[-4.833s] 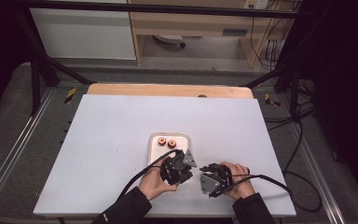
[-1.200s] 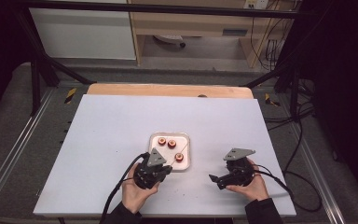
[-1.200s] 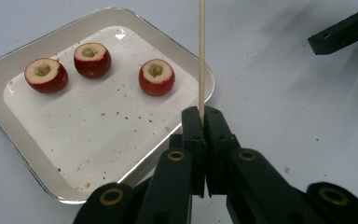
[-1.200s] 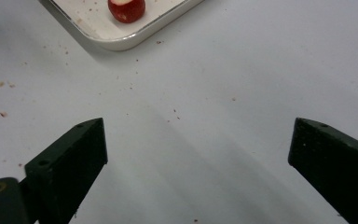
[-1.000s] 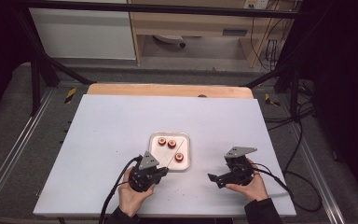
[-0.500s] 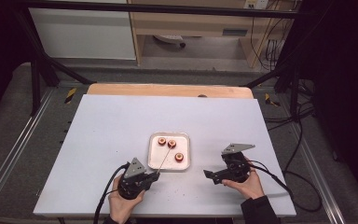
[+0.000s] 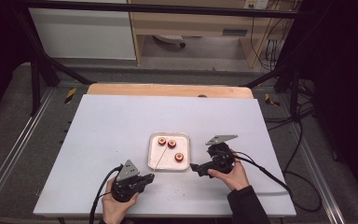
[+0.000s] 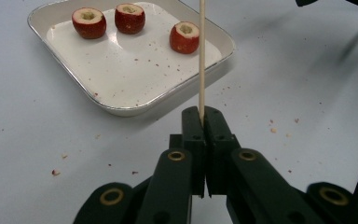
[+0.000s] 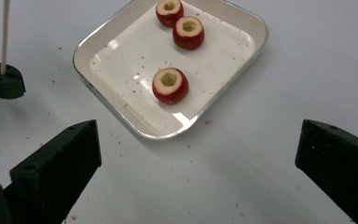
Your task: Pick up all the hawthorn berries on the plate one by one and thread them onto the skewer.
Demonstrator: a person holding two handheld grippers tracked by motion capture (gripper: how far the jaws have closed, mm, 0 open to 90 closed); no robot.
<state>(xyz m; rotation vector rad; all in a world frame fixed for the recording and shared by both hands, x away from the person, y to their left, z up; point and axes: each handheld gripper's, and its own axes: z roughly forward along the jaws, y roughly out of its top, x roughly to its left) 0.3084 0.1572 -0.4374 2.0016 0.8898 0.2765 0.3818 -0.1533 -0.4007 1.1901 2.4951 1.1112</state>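
Over on the left, the left gripper sits low near the front edge of the white bench, its jaws clenched tight on the butt of a thin wooden skewer. The stick slants away from the jaws toward the tray, its far end reaching out over the tray's near left part; from the high view I cannot tell whether the tip touches anything.

The tray is a shallow white dish with rounded corners, lying a little right of the bench's middle and toward the front. In it are three cored red fruits, each with a pale hollow facing up. Two lie close together near the far left corner, the third apart from them, closer to the near right side. The rest of the tray floor is bare apart from small red crumbs, and more crumbs are scattered on the bench around it.

To the right, the right gripper is held just beside the tray's near right corner, jaws released and spread wide, nothing between them.

The bench is open on all sides of the tray: a broad bare stretch to the left and behind, a narrower strip on the right before the edge, and a wooden strip along the far side
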